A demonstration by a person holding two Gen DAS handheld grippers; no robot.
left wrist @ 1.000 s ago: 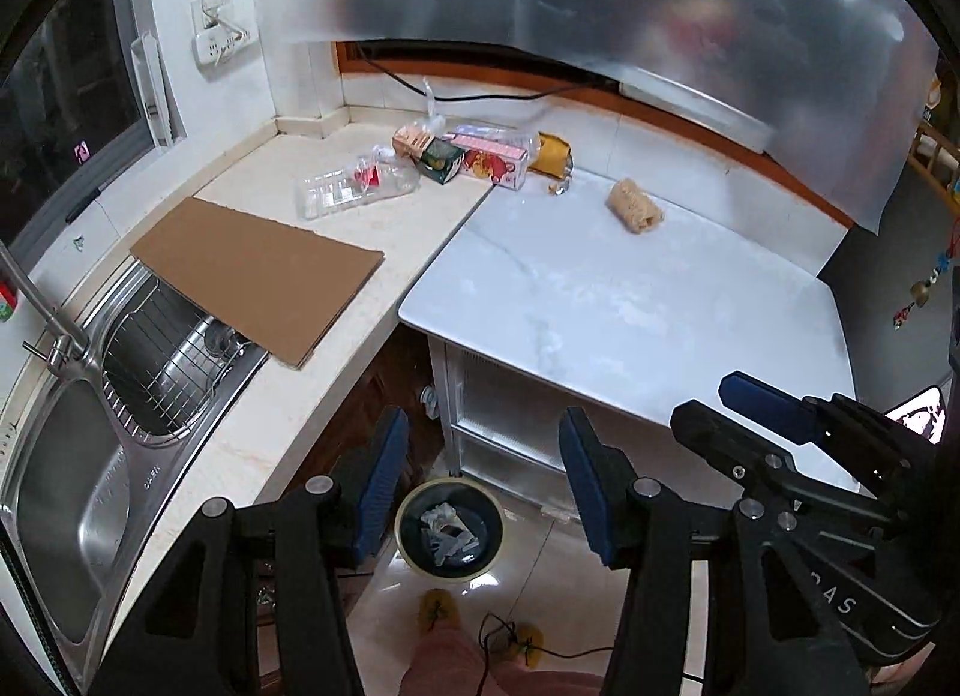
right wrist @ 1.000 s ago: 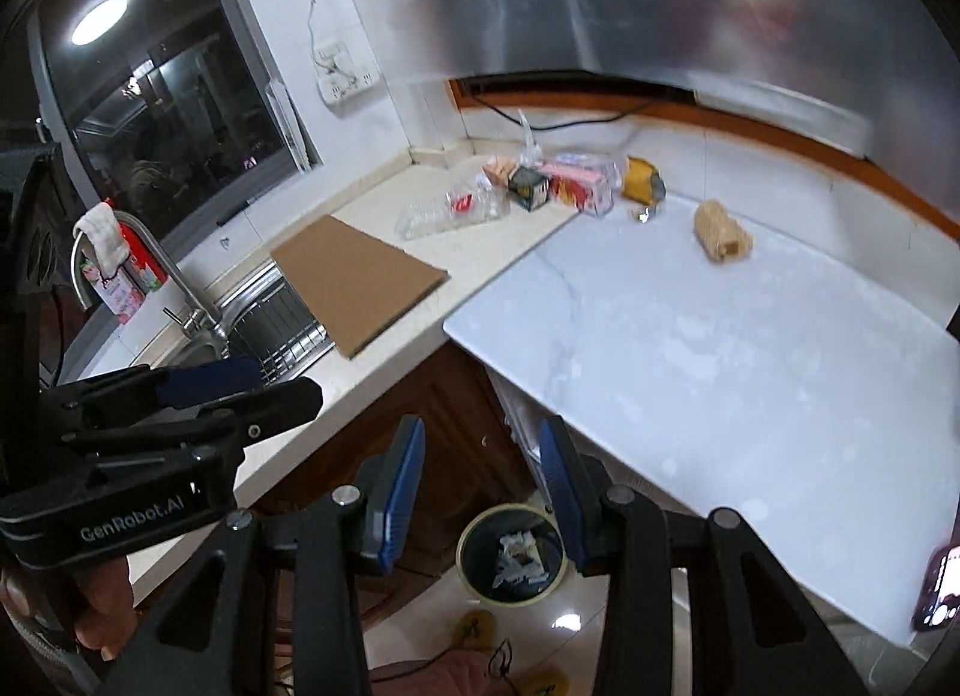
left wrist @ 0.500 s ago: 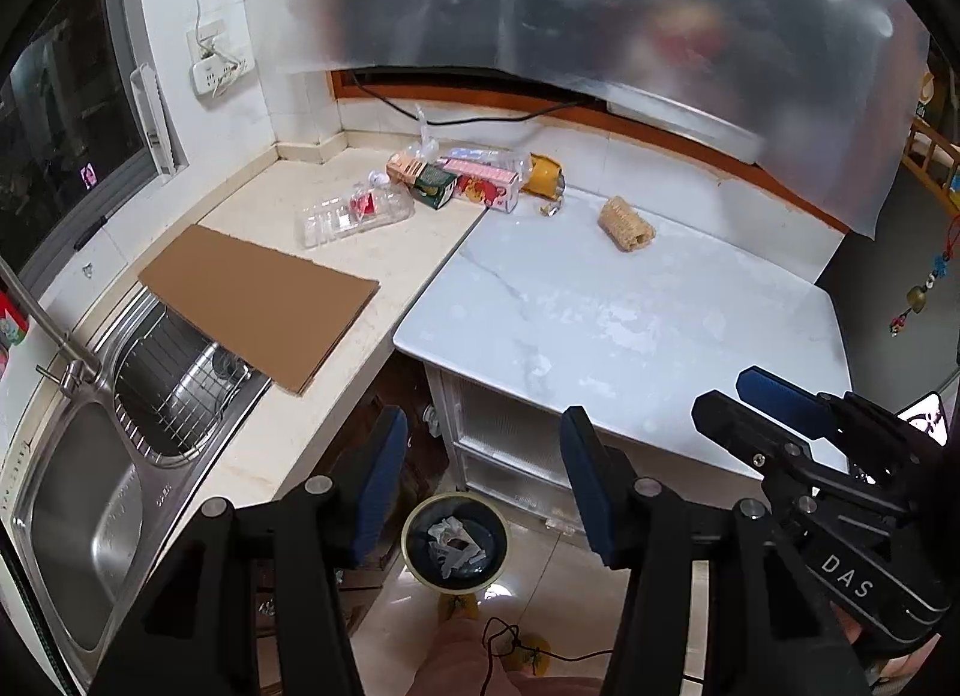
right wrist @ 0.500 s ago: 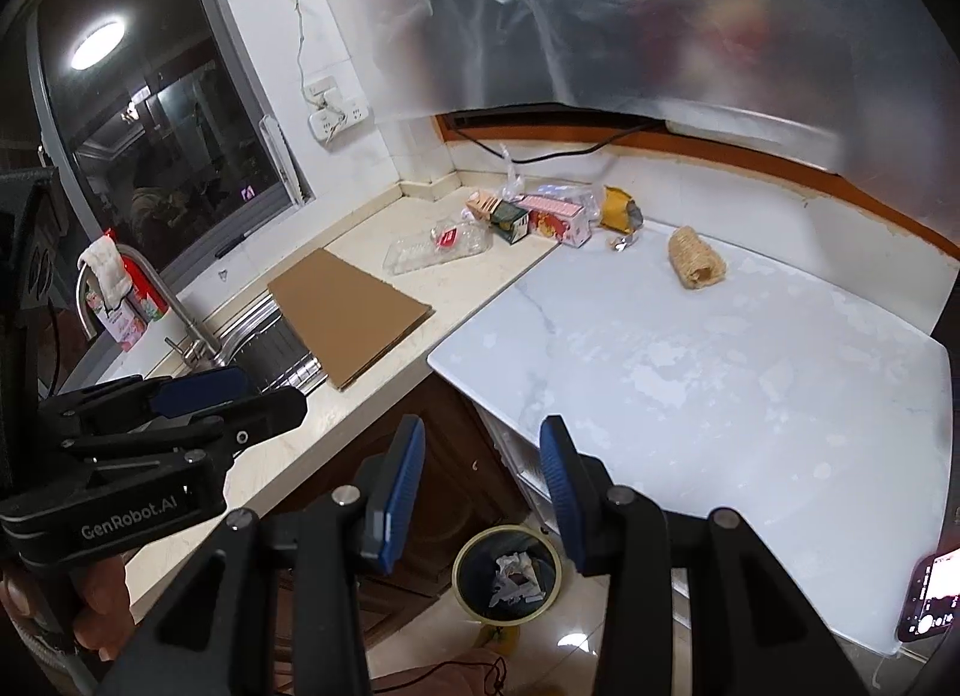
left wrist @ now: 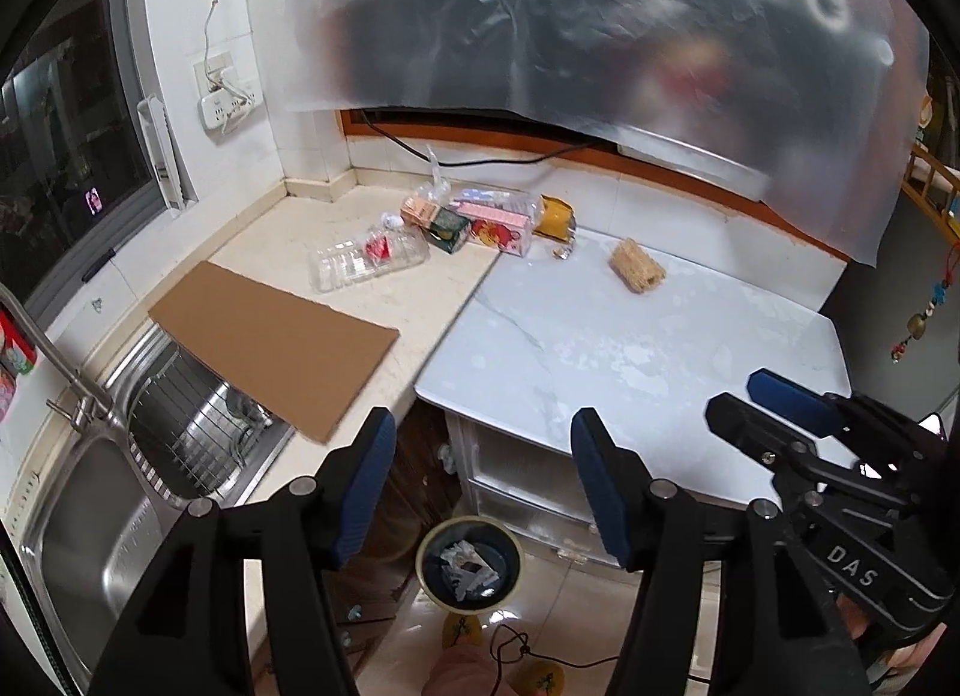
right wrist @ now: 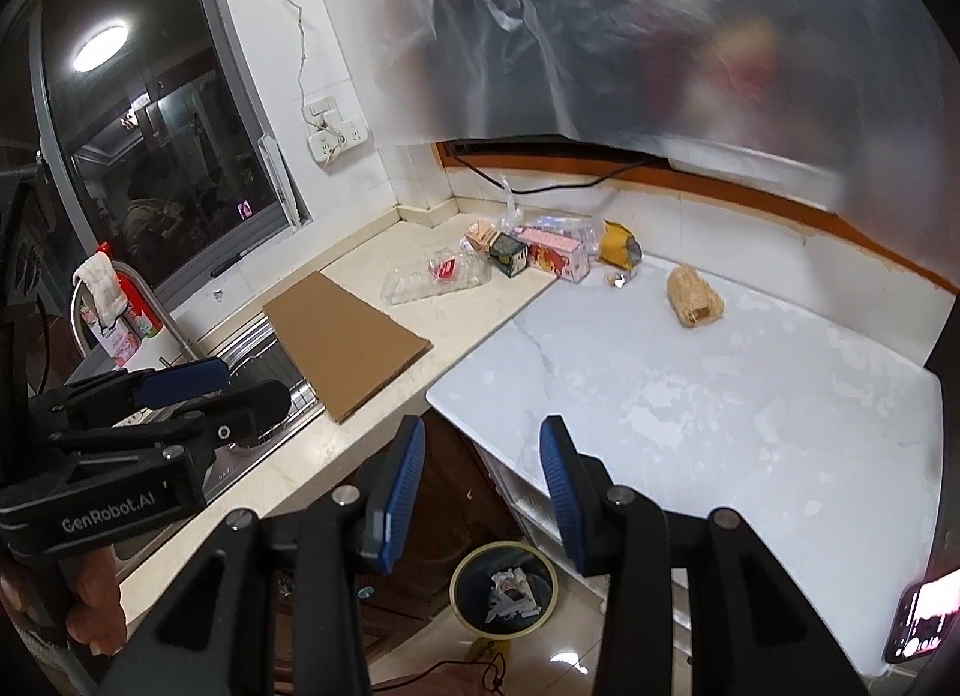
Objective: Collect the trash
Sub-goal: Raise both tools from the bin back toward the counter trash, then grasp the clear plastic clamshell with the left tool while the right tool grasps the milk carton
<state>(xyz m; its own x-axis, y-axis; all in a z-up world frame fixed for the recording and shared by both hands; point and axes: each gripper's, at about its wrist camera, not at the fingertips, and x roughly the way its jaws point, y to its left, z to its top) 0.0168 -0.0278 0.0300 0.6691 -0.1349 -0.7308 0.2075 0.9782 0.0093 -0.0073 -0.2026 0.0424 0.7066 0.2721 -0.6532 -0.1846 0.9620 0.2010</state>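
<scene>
Both my hands have risen from the bin (left wrist: 470, 567); left gripper (left wrist: 480, 492) opening empty, right gripper (right wrist: 482, 486) parted, empty — counter wrappers (left wrist: 492, 222) next.

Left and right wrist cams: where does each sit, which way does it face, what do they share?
Left wrist: on the left tool, angled down at the counter; right tool shows at right.
Right wrist: on the right tool, angled down; left tool and a hand at left.
Shared: cardboard, clear plastic tray, trash bin.
</scene>
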